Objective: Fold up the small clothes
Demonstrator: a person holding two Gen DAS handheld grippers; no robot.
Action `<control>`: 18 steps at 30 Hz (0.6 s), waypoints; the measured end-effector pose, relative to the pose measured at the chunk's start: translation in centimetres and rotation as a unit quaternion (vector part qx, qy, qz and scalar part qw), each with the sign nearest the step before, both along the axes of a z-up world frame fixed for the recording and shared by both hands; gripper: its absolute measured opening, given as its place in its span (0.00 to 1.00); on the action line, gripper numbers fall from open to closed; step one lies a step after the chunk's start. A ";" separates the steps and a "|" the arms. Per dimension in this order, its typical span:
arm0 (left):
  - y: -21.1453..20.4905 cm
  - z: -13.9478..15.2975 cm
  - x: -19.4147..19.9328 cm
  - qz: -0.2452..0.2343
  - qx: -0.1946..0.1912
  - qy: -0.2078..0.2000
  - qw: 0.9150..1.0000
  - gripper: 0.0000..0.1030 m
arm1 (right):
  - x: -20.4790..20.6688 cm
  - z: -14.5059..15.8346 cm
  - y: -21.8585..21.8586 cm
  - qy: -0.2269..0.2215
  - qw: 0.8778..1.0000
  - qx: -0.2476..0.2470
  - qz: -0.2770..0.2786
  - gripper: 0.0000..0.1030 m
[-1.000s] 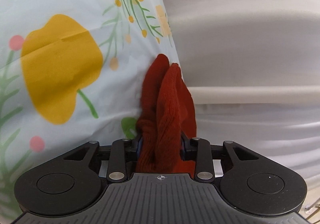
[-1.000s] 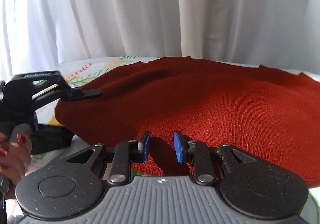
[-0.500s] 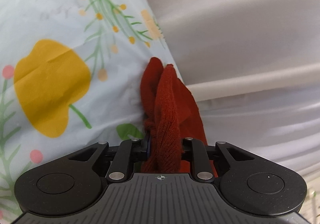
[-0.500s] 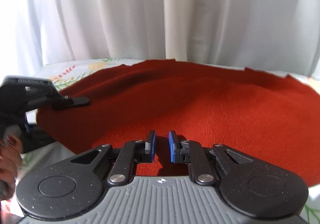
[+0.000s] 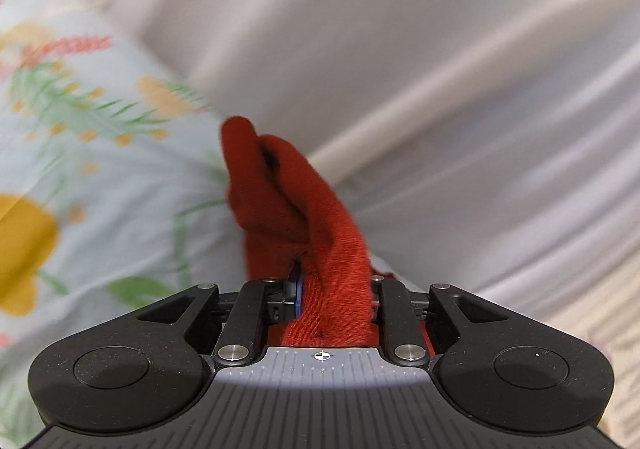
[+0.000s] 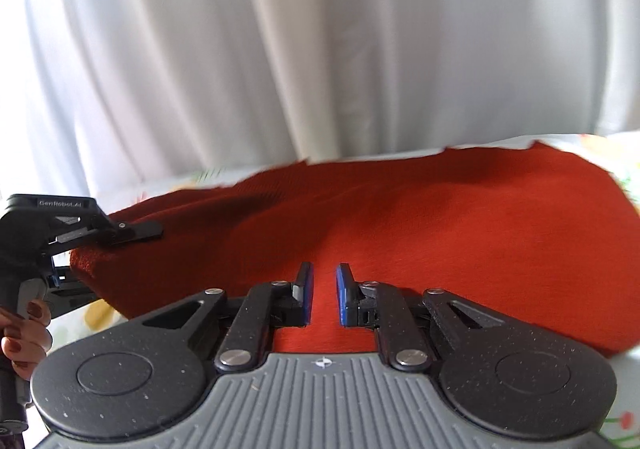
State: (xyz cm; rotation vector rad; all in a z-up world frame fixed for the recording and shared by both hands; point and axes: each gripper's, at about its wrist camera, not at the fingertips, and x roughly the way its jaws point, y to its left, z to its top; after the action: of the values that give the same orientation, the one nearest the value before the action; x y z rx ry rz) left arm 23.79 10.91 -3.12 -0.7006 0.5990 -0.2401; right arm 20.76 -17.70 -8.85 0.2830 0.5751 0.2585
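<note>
- Left gripper [image 5: 334, 289] is clamped on a bunched edge of the red knit garment [image 6: 400, 225]; its jaws have just been closing.
- Right gripper [image 6: 323, 295] has just narrowed too, its blue pads [image 6: 343, 295] pinching the near hem.
- Most of the garment lies spread on the floral sheet [image 5: 100, 177], before a white curtain [image 6: 320, 49].

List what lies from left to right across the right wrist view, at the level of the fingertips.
Person's hand on the left gripper → edge of the red knit garment → right gripper, fabric between its pads → flowered cloth.
</note>
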 end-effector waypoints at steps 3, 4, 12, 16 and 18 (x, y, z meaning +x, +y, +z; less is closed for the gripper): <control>-5.4 2.0 0.3 -0.059 0.055 -0.044 0.996 0.20 | -1.1 0.2 -3.6 0.016 0.999 0.032 -0.027 0.12; -7.4 2.2 0.6 -0.080 0.070 -0.049 0.993 0.20 | -1.4 0.3 -4.5 0.021 0.998 0.034 -0.039 0.12; -17.5 -3.3 1.6 -0.178 0.148 0.021 0.973 0.34 | -3.4 -0.2 -10.1 0.046 0.993 0.048 -0.094 0.12; -15.8 -1.6 -0.8 -0.236 0.096 0.005 0.967 0.54 | -3.9 -0.1 -11.4 0.048 0.994 0.043 -0.092 0.12; -13.5 -0.1 -1.7 -0.243 0.035 -0.002 0.969 0.57 | -3.4 -0.1 -11.8 0.052 0.993 0.047 -0.092 0.12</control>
State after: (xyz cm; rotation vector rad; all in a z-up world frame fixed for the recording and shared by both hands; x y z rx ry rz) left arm 22.13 -2.56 -3.23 -0.4761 0.7682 -0.6719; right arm 17.40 -29.47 -8.97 0.4406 0.6370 0.0939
